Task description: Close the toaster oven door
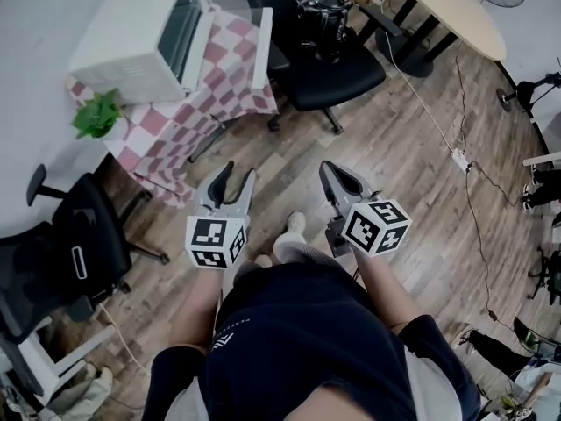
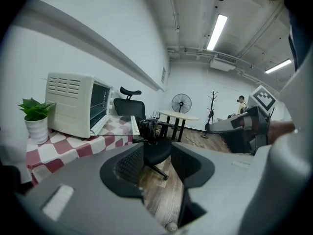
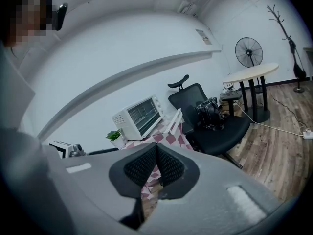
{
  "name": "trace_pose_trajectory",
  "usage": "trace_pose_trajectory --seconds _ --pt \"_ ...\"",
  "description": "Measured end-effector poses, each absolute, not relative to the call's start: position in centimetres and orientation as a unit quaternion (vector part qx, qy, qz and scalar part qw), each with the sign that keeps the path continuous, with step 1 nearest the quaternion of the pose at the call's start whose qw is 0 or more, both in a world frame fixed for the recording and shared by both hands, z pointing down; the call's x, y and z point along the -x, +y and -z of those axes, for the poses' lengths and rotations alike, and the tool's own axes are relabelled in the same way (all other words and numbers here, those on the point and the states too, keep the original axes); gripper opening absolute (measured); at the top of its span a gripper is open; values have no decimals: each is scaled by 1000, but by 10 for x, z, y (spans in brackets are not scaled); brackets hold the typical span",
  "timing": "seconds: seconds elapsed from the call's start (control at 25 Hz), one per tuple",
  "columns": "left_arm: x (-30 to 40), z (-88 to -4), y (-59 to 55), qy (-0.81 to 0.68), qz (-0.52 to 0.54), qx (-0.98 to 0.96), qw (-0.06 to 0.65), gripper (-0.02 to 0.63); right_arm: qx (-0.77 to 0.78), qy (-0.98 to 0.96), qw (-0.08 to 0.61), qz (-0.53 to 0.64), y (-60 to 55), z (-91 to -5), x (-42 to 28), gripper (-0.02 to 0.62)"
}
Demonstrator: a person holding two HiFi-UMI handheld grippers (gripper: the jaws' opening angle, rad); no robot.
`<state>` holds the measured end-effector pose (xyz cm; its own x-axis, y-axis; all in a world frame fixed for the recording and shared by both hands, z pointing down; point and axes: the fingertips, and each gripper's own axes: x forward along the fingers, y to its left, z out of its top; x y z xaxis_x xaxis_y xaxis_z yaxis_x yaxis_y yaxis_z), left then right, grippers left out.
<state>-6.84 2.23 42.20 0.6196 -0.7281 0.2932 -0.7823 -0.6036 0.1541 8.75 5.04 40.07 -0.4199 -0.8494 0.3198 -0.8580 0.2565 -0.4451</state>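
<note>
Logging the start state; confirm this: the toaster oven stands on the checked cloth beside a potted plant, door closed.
The head view shows the door folded down open; the toaster oven does stand on the checked cloth beside the potted plant.

Office: swivel chair [image 1: 340, 79], meeting table [image 1: 449, 7].

The right hand-held gripper [image 3: 156, 148], jaws together, faces the toaster oven [image 3: 138, 116], its door [image 3: 174, 123] open.

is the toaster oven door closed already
No, the door of the toaster oven lies folded down flat over the checkered cloth, leaving the front open.
</note>
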Motion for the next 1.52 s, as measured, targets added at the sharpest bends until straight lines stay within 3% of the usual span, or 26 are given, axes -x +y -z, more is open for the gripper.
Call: trace_pose_trajectory --seconds 0.32,0.68,1.52 --pt "34 -436 -19 -450 -122 -872 149 234 -520 -801 1 -296 1 -403 -128 2" --pt "9 -458 -49 -463 -136 -860 164 255 -509 -803 -2 -310 -27 -419 -156 2" --pt "0 -518 -161 -461 -121 -853 210 258 -508 -778 50 -366 -89 -464 -125 2"
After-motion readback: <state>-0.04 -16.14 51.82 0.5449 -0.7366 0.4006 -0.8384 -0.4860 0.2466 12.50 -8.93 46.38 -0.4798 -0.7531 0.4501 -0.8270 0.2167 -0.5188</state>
